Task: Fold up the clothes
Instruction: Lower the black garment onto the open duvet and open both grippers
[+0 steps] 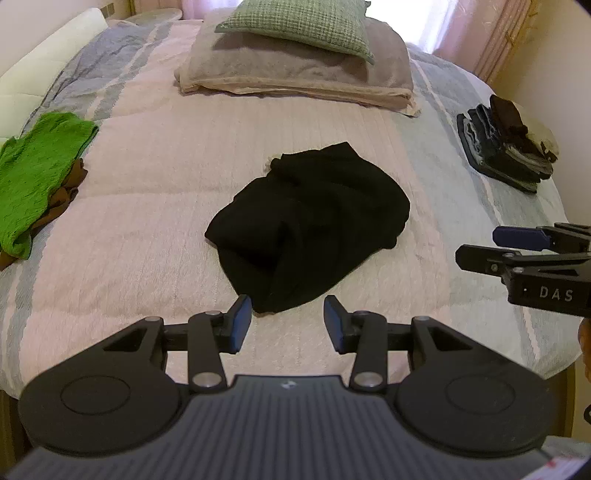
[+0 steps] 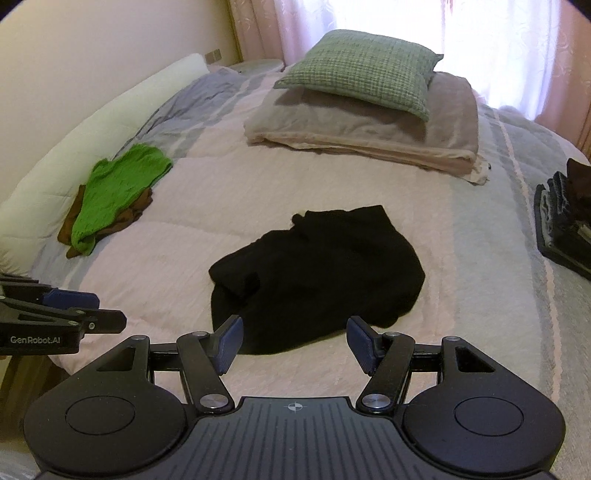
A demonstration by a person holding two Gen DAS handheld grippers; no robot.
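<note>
A crumpled black garment lies in the middle of the pink and blue quilt. My left gripper hovers at the garment's near edge, open, with its blue pads apart and nothing pressed between them. My right gripper is also open and stands wider; the garment's near hem shows between its fingers, untouched. In the left wrist view the right gripper enters from the right edge. Seen from the right wrist, the left gripper comes in from the left.
A green garment lies over a brown one at the bed's left. A stack of folded dark clothes sits at the right edge. A folded blanket with a green pillow lies at the back.
</note>
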